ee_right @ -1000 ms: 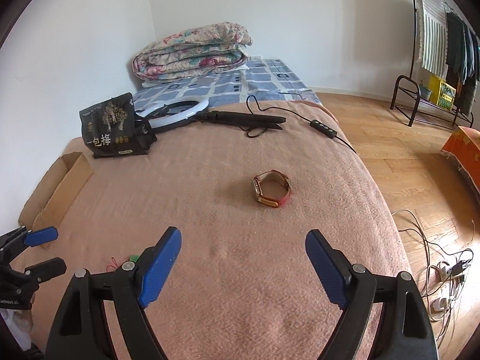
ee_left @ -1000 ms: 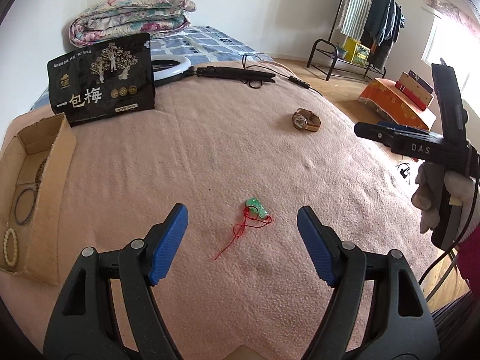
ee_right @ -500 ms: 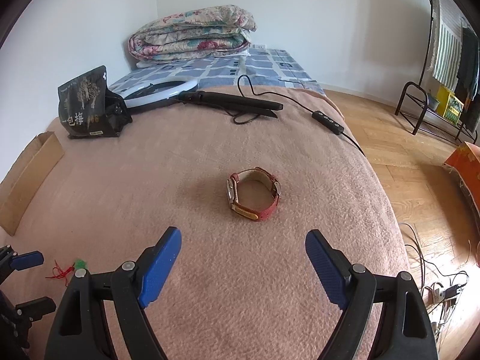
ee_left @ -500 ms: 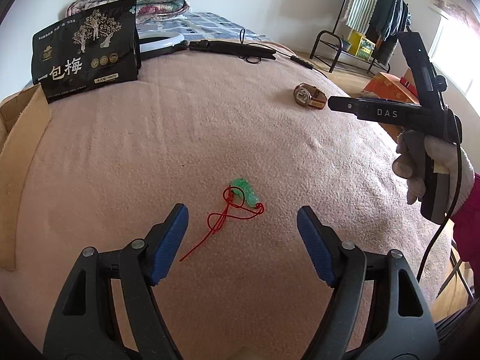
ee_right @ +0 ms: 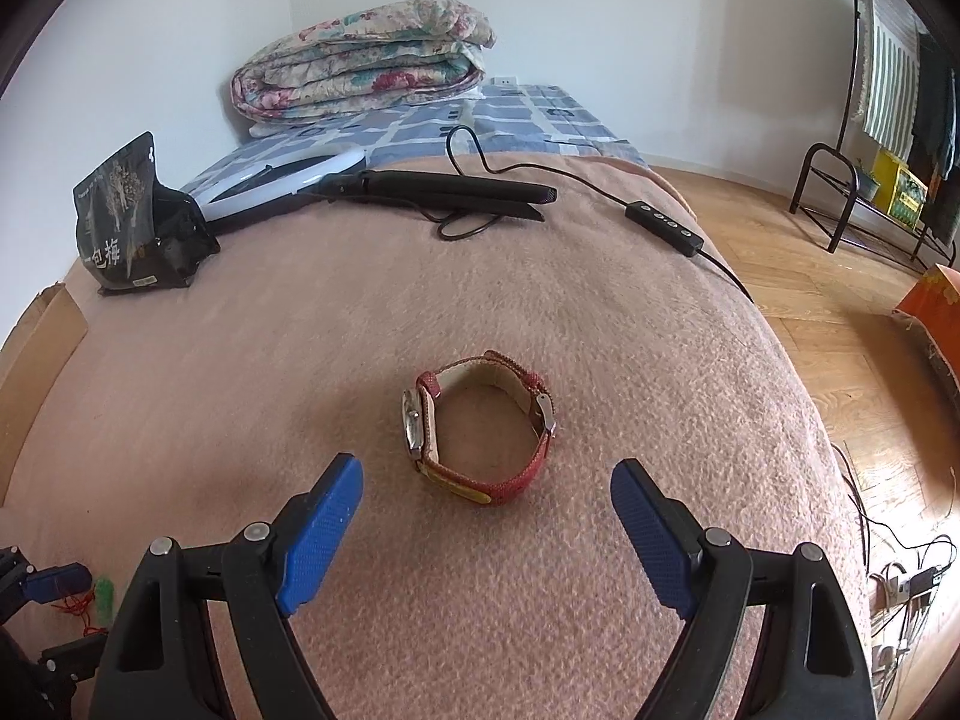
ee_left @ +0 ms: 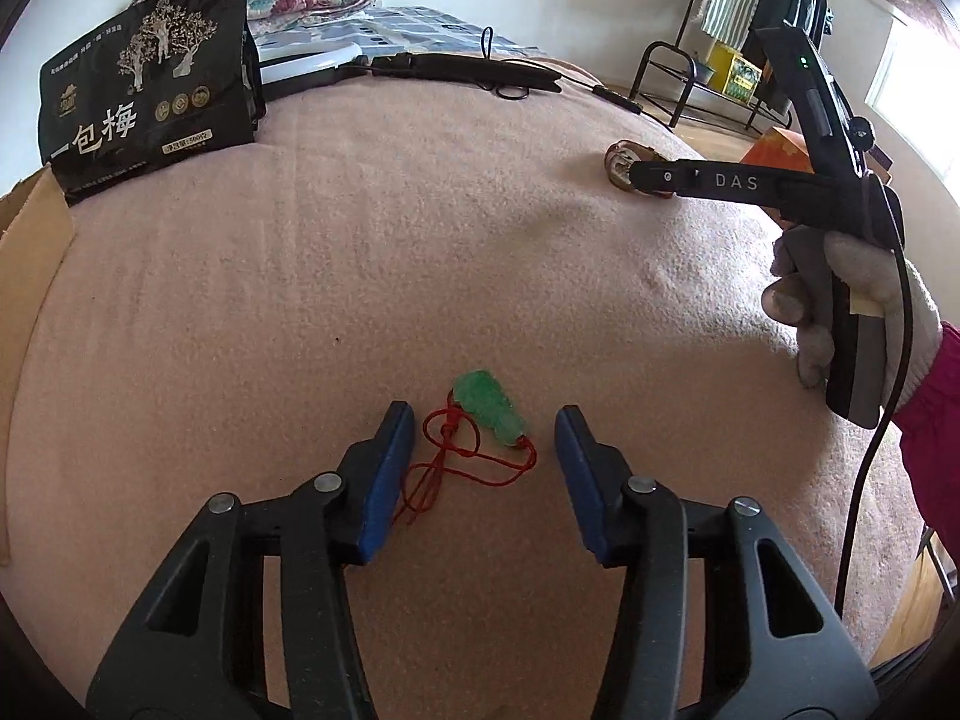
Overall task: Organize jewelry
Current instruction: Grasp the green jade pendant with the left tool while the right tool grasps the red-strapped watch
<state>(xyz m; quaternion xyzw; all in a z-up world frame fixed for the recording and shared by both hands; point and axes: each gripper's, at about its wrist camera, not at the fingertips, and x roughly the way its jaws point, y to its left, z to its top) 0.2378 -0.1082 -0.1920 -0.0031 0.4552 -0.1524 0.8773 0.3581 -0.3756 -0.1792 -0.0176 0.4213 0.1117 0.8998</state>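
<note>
A green pendant [ee_left: 489, 407] on a red cord [ee_left: 447, 462] lies on the pink blanket [ee_left: 420, 240]. My left gripper [ee_left: 485, 438] is open, its blue pads on either side of the pendant and cord, low over the blanket. A red-strapped wristwatch [ee_right: 480, 429] lies on its side just ahead of my open right gripper [ee_right: 486, 480]. The watch also shows in the left wrist view [ee_left: 621, 165], partly behind the right gripper's arm. The pendant shows small in the right wrist view [ee_right: 103, 594], beside the left gripper's pads.
A cardboard box [ee_left: 30, 276] stands at the left edge of the bed. A black snack bag [ee_left: 144, 102], a ring light [ee_right: 282, 180] with black stand and cable [ee_right: 660, 222], and a folded quilt [ee_right: 366, 78] lie at the far end. Wooden floor lies to the right.
My left gripper has come down around the pendant and its jaws have narrowed. My right gripper has moved closer to the watch.
</note>
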